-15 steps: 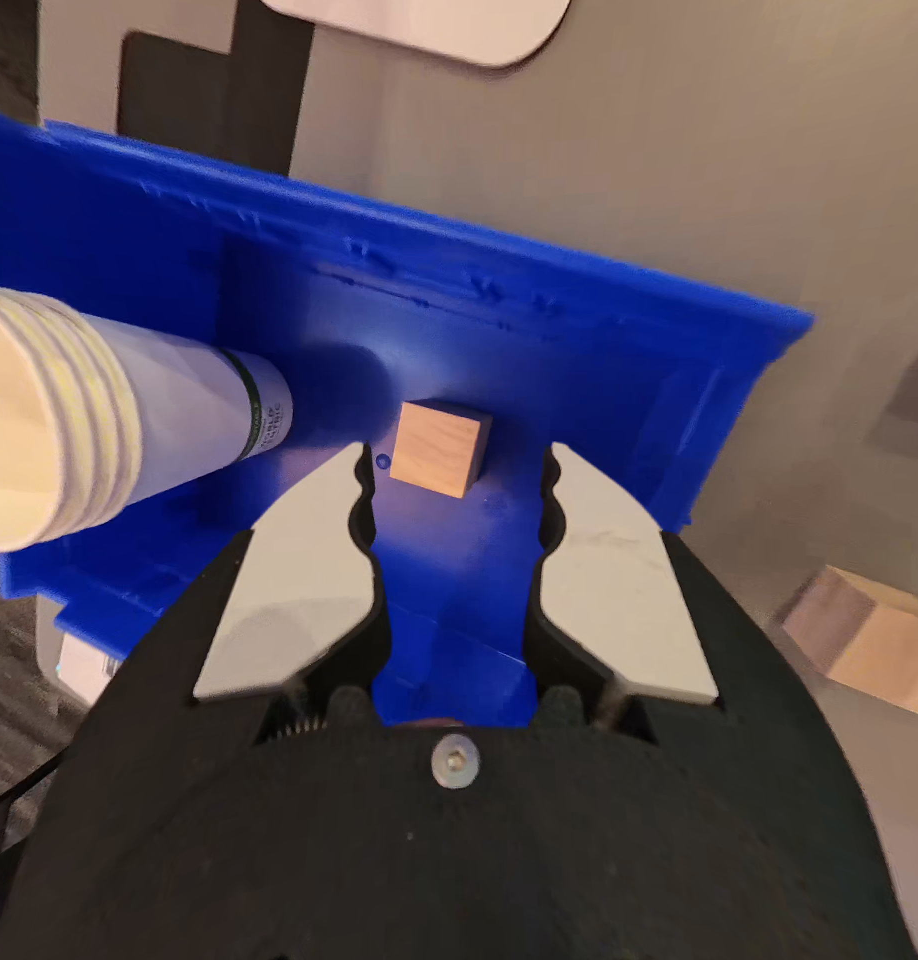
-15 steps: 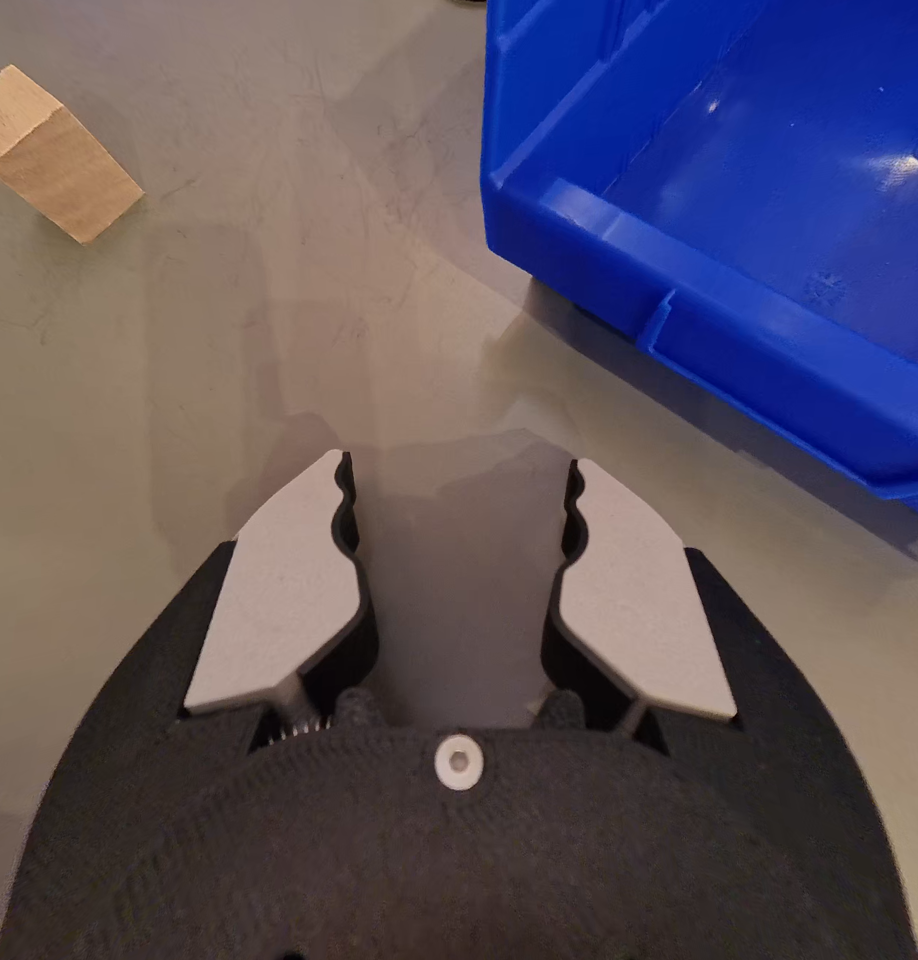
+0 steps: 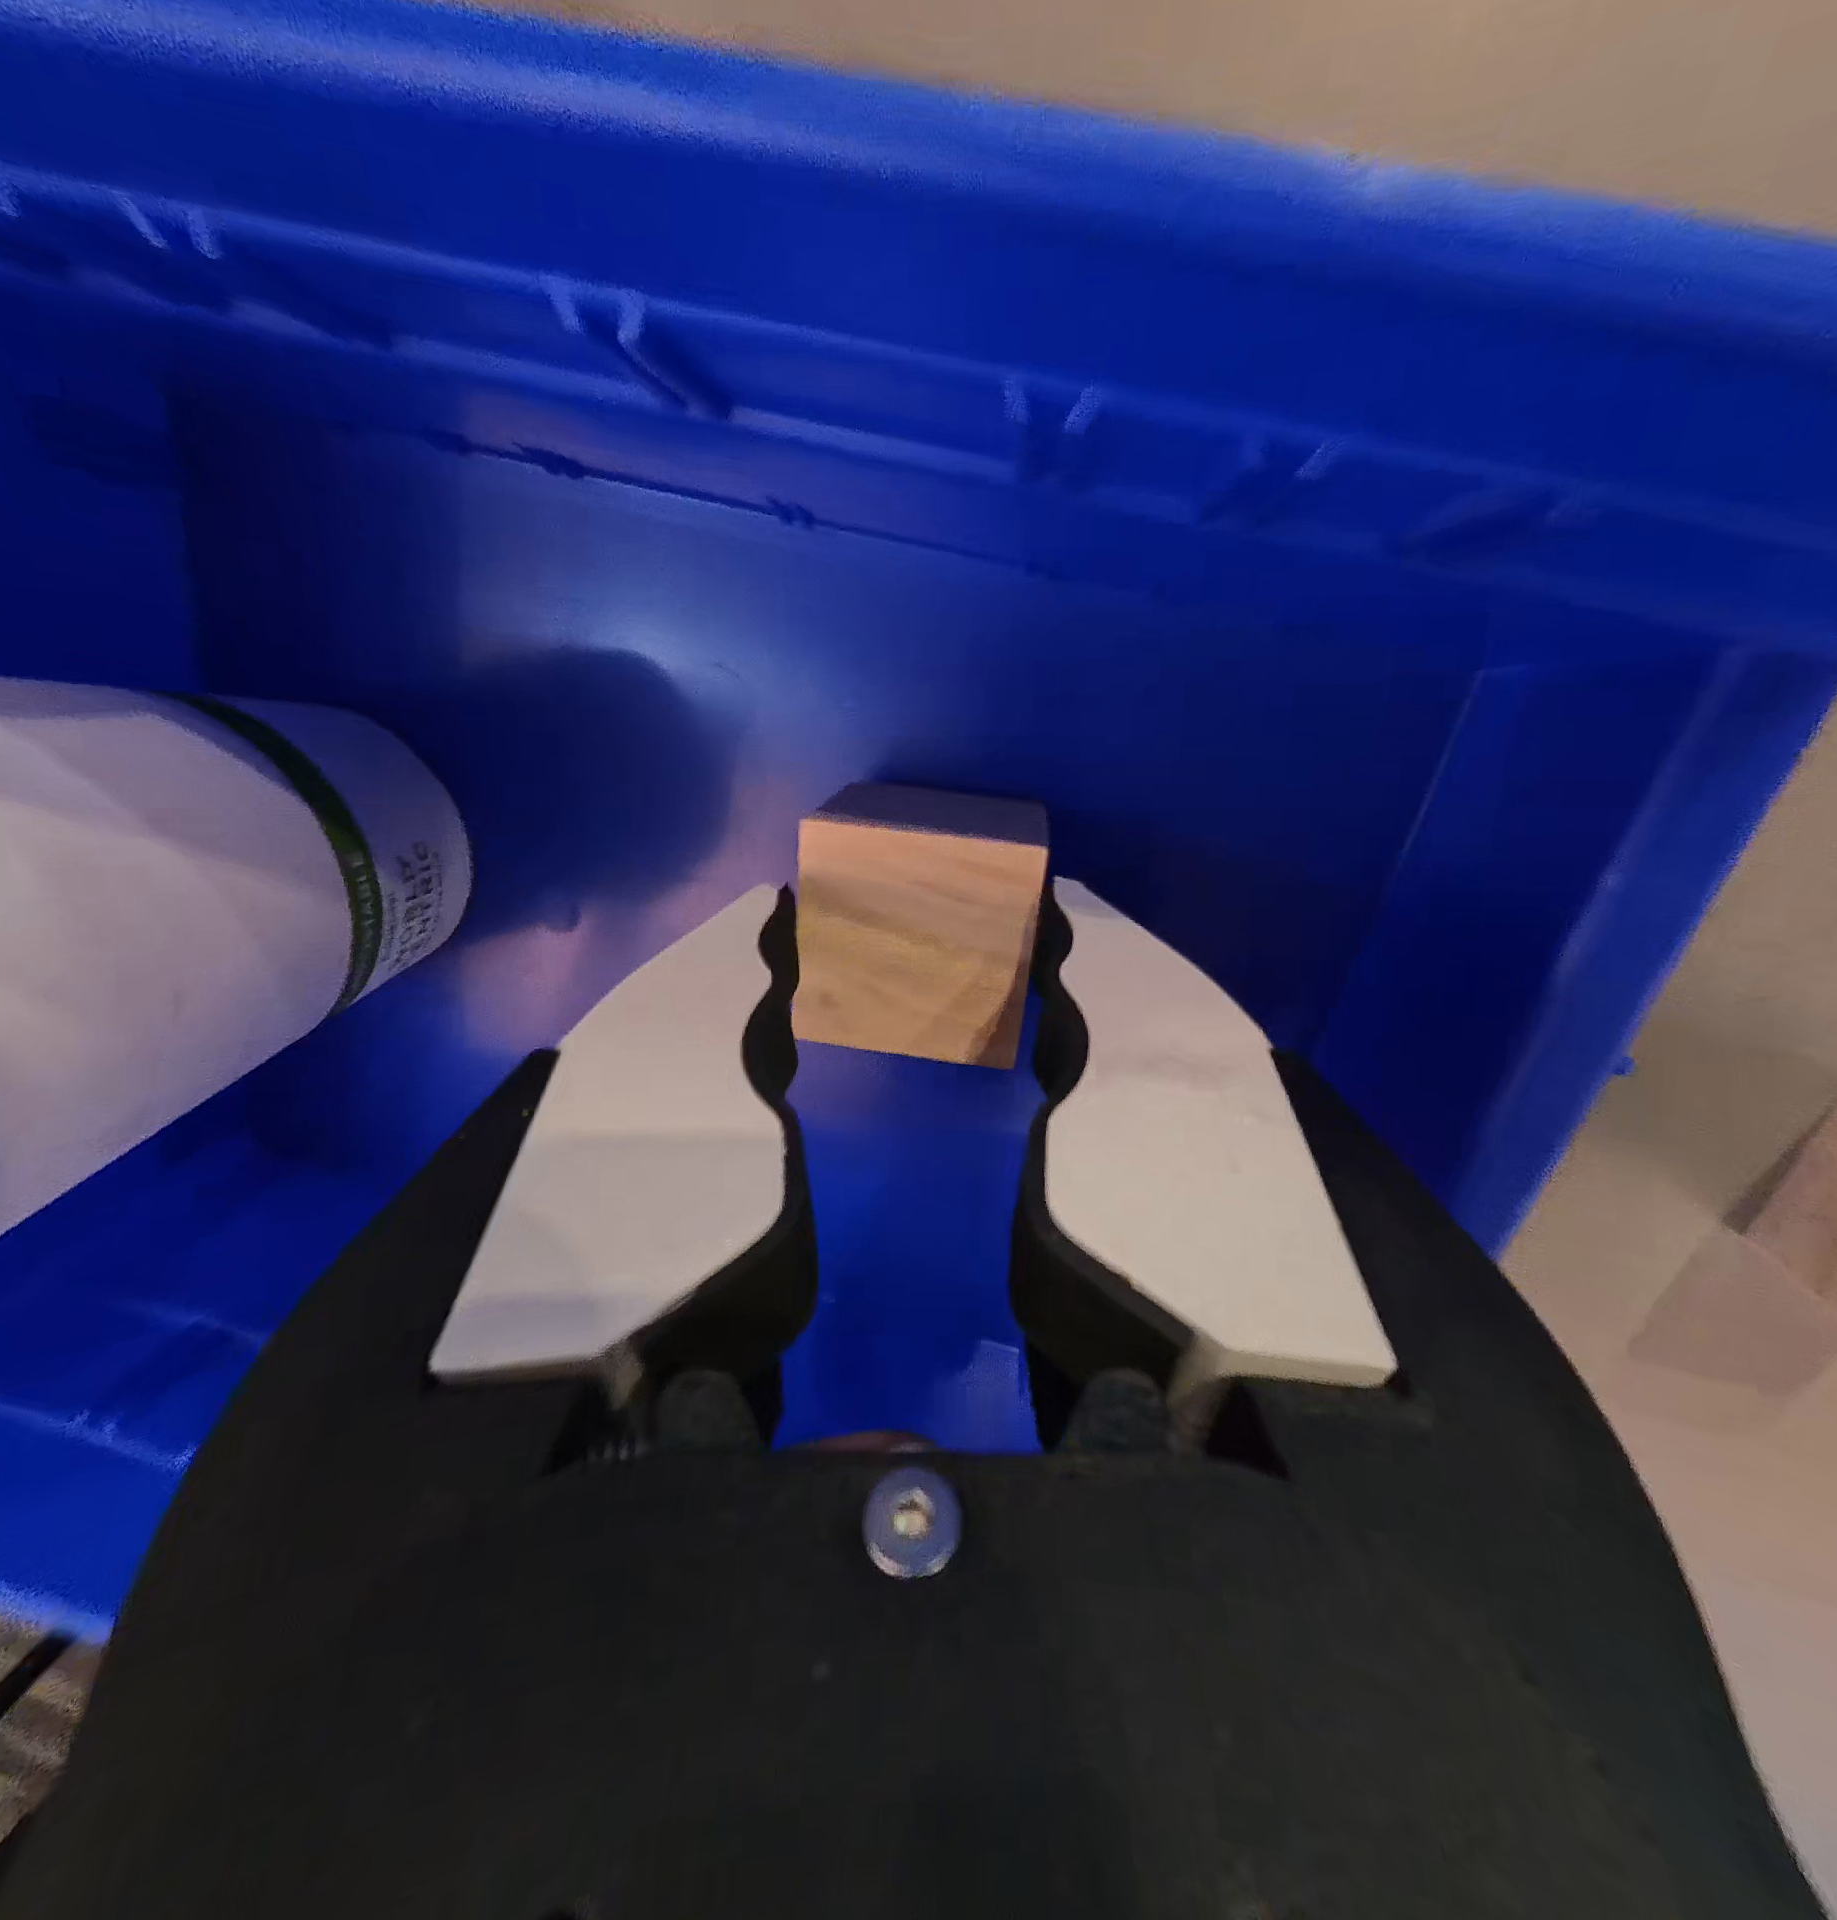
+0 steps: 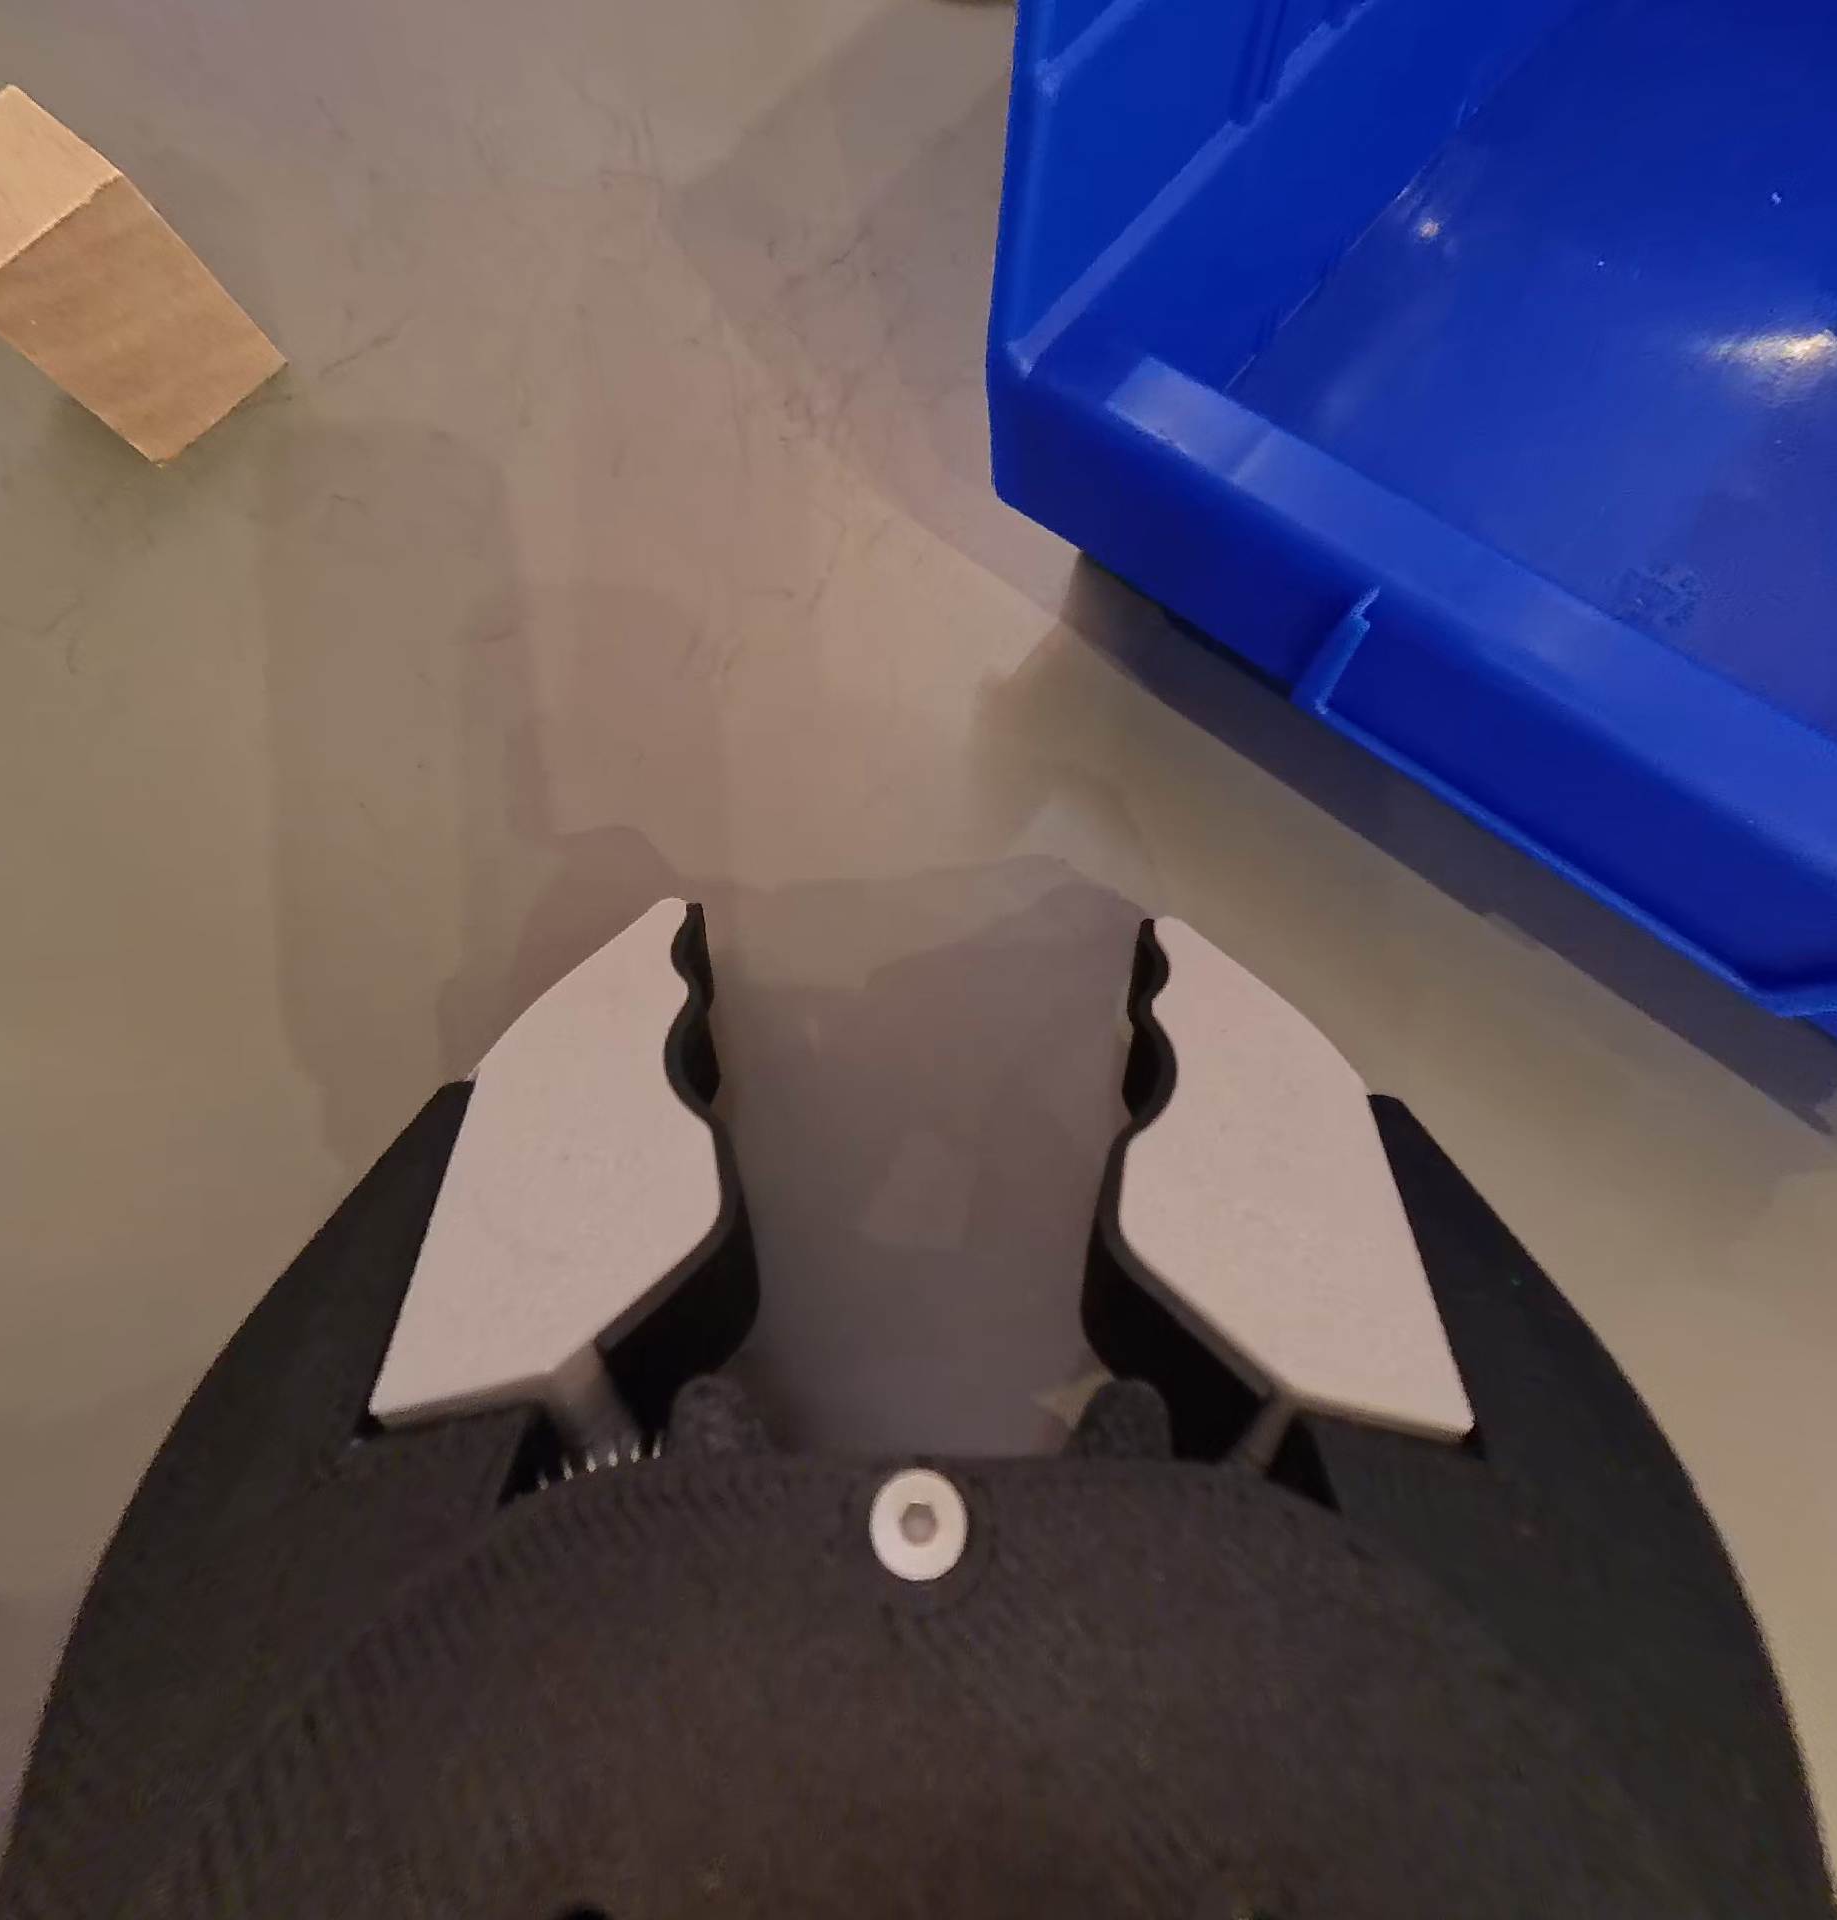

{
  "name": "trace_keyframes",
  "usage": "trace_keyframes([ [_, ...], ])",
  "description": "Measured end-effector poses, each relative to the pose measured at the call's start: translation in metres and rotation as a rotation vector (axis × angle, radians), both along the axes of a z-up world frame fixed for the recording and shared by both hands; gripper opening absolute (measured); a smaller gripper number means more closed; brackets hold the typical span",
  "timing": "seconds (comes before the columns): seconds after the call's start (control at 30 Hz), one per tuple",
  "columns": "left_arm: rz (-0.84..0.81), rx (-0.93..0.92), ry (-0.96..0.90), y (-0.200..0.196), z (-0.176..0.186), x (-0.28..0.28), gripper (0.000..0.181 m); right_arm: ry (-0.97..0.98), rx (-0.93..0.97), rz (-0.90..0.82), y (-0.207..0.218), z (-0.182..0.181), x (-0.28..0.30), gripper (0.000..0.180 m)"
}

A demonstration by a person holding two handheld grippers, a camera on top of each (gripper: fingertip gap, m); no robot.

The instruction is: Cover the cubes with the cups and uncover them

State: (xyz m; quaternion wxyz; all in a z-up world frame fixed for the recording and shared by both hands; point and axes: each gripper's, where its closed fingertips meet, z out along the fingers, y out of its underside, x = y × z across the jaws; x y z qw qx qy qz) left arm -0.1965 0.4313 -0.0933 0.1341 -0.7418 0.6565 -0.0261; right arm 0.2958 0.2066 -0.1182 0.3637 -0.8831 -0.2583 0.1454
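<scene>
A wooden cube (image 3: 914, 935) lies on the floor of a blue plastic bin (image 3: 997, 260). My left gripper (image 3: 919, 899) is down in the bin, its fingertips pressed against the cube's left and right sides. A stack of white paper cups (image 3: 166, 914) lies on its side in the bin, left of the cube. A second wooden cube (image 4: 114, 281) sits on the grey table at the far left of the right wrist view. My right gripper (image 4: 919, 925) is open and empty over the bare table, left of a blue bin (image 4: 1413, 665).
The bin's far wall and right wall stand close around the left gripper. A blurred wooden cube (image 3: 1807, 1247) lies on the table outside the bin, to its right. The bin in the right wrist view shows nothing inside it.
My left gripper has moved forward and down into the bin, and its fingers have narrowed onto the cube. My right gripper has barely shifted.
</scene>
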Motion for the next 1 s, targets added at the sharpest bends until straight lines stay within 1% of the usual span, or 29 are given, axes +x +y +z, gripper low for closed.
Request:
trace_keyframes([
  [0.07, 0.016, 0.027, -0.025, -0.005, 0.021, 0.005, 0.043, 0.001, 0.001, 0.002, 0.0, 0.0, 0.0, 0.078],
  [0.13, 0.032, 0.068, -0.057, -0.014, 0.053, 0.016, 0.043, 0.007, 0.005, 0.001, 0.0, 0.001, 0.0, 0.08],
  [0.23, 0.031, 0.132, -0.078, -0.039, 0.102, 0.045, 0.043, 0.031, 0.03, -0.01, 0.001, 0.007, 0.003, 0.081],
  [0.33, 0.001, 0.151, -0.105, -0.075, 0.133, 0.098, 0.043, -0.01, 0.02, -0.027, -0.002, 0.003, 0.018, 0.084],
  [0.4, -0.044, 0.154, -0.097, -0.101, 0.141, 0.138, 0.043, -0.026, 0.025, -0.044, -0.003, 0.003, 0.034, 0.083],
  [0.43, -0.057, 0.144, -0.123, -0.114, 0.143, 0.162, 0.043, -0.031, 0.022, -0.053, -0.004, 0.002, 0.042, 0.083],
  [0.5, -0.103, 0.089, -0.181, -0.144, 0.14, 0.212, 0.043, -0.039, 0.02, -0.071, -0.005, 0.001, 0.058, 0.084],
  [0.57, -0.143, 0.038, -0.214, -0.169, 0.13, 0.259, 0.043, -0.055, 0.012, -0.083, -0.007, -0.001, 0.072, 0.084],
  [0.67, -0.183, -0.024, -0.236, -0.197, 0.105, 0.319, 0.043, -0.026, 0.009, -0.094, -0.008, 0.001, 0.082, 0.084],
  [0.73, -0.19, -0.046, -0.227, -0.207, 0.087, 0.349, 0.043, -0.007, 0.013, -0.095, -0.008, 0.002, 0.082, 0.083],
  [0.87, -0.199, -0.115, -0.215, -0.22, 0.058, 0.386, 0.043, -0.045, 0.018, -0.066, -0.01, 0.0, 0.078, 0.081],
  [1.0, -0.209, -0.128, -0.171, -0.224, 0.038, 0.397, 0.043, -0.035, 0.025, -0.056, -0.01, 0.001, 0.077, 0.079],
])
